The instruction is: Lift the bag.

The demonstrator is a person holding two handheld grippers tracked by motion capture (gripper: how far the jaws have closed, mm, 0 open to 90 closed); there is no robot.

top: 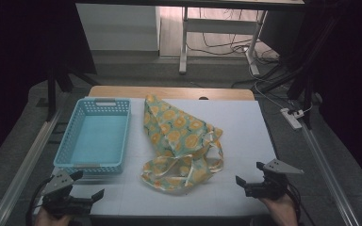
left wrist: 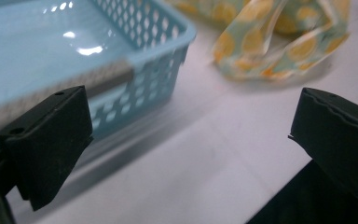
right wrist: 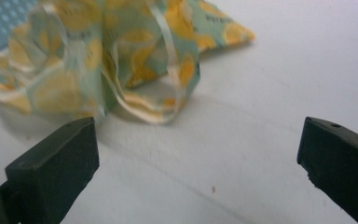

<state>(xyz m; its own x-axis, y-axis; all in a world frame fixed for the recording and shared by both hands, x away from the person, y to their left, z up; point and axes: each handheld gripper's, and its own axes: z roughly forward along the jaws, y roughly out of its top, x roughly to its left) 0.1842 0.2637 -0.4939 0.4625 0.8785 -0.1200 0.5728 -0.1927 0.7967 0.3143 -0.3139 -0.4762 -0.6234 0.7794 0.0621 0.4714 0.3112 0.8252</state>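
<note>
High view: the cloth bag (top: 181,143) lies crumpled mid-worktop (top: 245,136), basket (top: 96,136) at its 9 o'clock; left hand-held gripper (top: 87,188) at 7 o'clock, right hand-held gripper (top: 249,176) at 5 o'clock, both well apart from it.
Left gripper view: jaws wide apart, empty; basket close, bag at 1 o'clock.
Right gripper view: jaws spread, empty; bag straps (right wrist: 168,56) ahead. I'd pinch a strap or hem, not the bunched middle.

Printed cloth bag (top: 179,141), glossy perforated plastic basket (top: 96,136)
</note>
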